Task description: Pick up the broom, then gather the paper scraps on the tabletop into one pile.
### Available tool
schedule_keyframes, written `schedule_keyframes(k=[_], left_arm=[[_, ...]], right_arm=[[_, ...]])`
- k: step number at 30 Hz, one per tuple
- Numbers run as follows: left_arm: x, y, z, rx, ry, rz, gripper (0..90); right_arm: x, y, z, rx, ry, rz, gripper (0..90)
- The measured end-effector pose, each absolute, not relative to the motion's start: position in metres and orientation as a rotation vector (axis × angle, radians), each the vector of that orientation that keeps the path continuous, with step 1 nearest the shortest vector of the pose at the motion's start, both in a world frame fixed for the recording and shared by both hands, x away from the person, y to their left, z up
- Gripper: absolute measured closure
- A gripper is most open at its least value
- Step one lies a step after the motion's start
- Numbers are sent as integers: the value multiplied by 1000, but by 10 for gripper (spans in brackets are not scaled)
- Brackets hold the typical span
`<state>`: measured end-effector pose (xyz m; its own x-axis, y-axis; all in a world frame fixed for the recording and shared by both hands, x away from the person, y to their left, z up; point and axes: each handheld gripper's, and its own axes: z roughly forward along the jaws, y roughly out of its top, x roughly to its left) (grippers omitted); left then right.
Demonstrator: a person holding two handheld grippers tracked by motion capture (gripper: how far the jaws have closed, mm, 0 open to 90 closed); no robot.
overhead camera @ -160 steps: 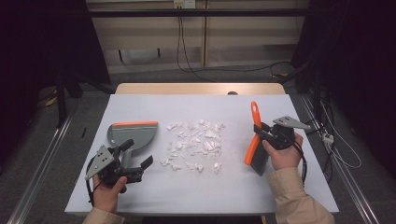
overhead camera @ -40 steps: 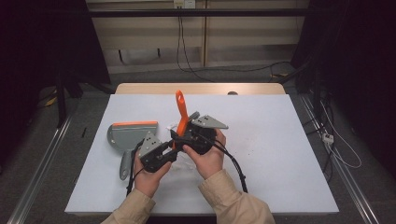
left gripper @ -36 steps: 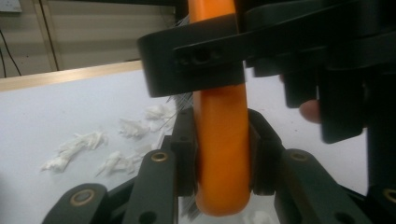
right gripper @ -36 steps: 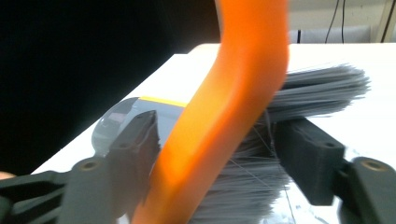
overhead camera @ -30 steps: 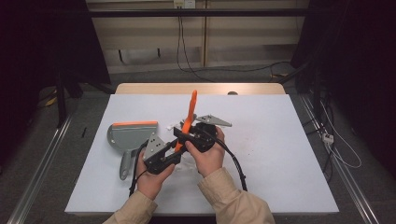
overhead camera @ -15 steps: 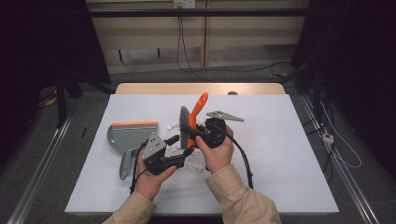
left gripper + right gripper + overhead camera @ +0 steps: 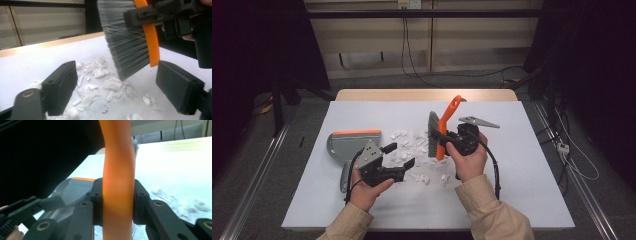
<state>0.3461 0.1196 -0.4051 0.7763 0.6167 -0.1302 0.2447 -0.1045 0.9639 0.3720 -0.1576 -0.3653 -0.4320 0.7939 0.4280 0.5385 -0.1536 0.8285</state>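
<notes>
Hand brush (image 7: 443,131), orange handle, grey bristles: held above table centre, handle tip up toward 1 o'clock, bristle head on its 9 o'clock side, tips low over the scraps. In the left gripper view the bristles (image 7: 127,47) hang just above the scraps, contact can't be told.

Right gripper (image 7: 447,142): jaws pinched on the brush handle, pads pressed flat on both sides of it (image 7: 117,195). Right hand (image 7: 468,160) at 5 o'clock of the brush.

Left gripper (image 7: 399,155): jaws spread wide and have just been opening, nothing between them; pads (image 7: 61,85) stand either side of the scrap pile without touching it. It sits at 8 o'clock of the brush, pointing toward 3 o'clock. Left hand (image 7: 364,187) grips it from 6 o'clock.

Torn white paper scraps (image 7: 412,150): scattered on the table mid-field, between the two grippers and under the bristles.

Dustpan (image 7: 347,145), grey with orange front lip: flat on the table at 9 o'clock of the scraps, just beside the left gripper, its handle partly hidden by that gripper.

White table top (image 7: 532,170) carries everything.
</notes>
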Motion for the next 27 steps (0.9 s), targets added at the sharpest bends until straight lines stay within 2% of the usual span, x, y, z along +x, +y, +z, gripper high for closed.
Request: schedule_keyframes(k=[17,27], left_arm=[[350,149,-397,1651,690,347,45],[350,161,-395,1639,691,356,42]], right_arm=[[362,-194,-365,1553,1881,1572,692],[359,-214,-366,1583,1873,1538,692]])
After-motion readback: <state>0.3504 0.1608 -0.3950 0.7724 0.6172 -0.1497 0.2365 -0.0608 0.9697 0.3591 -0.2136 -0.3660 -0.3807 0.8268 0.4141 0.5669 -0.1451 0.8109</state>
